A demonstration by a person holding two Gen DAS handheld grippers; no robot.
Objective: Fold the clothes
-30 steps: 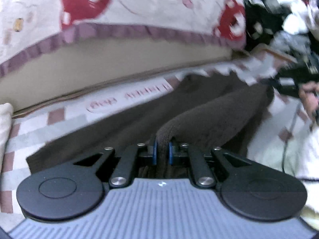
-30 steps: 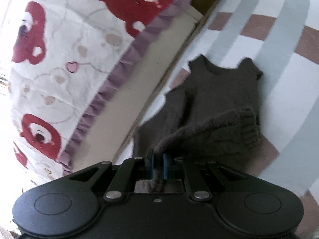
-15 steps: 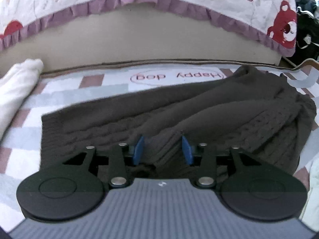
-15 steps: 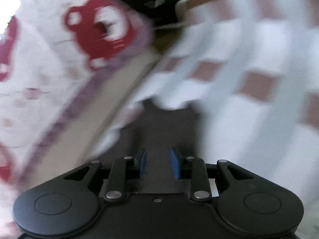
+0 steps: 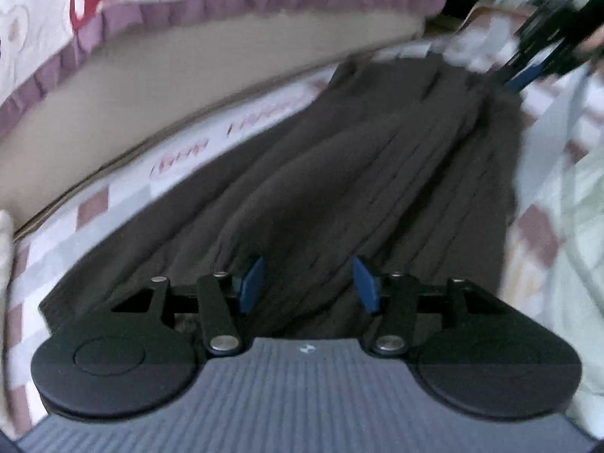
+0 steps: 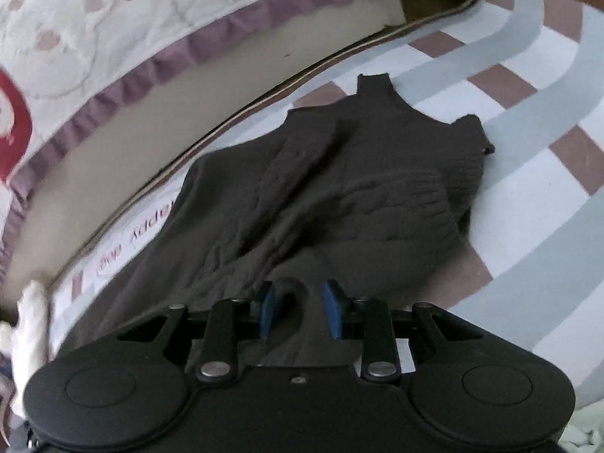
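The brown knitted garment (image 6: 339,188) lies spread on the checked sheet (image 6: 528,158), just beside the printed quilt with the purple frill (image 6: 113,87), which serves as landmark here. Its neck and shoulder straps point away from the right gripper (image 6: 298,309), toward the quilt's far end; one side appears laid over the middle, forming a thick ribbed ridge on the side away from the quilt.

Both pairs of jaws stand apart. The left gripper (image 5: 307,283) hovers wide open over the hem end (image 5: 302,226), with cloth beneath it but nothing pinched. The right gripper's jaws are moderately open, and a fold of knit rises between them without being clamped.

This looks like a pause between folds: one side seems turned in, though whether the lengthwise folding is complete I cannot settle. A further fold would call for closing on a firm double layer of edge, since the knit is thick and soft and will sag or slide if caught thinly.

The left view is blurred, so finer creases there are unclear.
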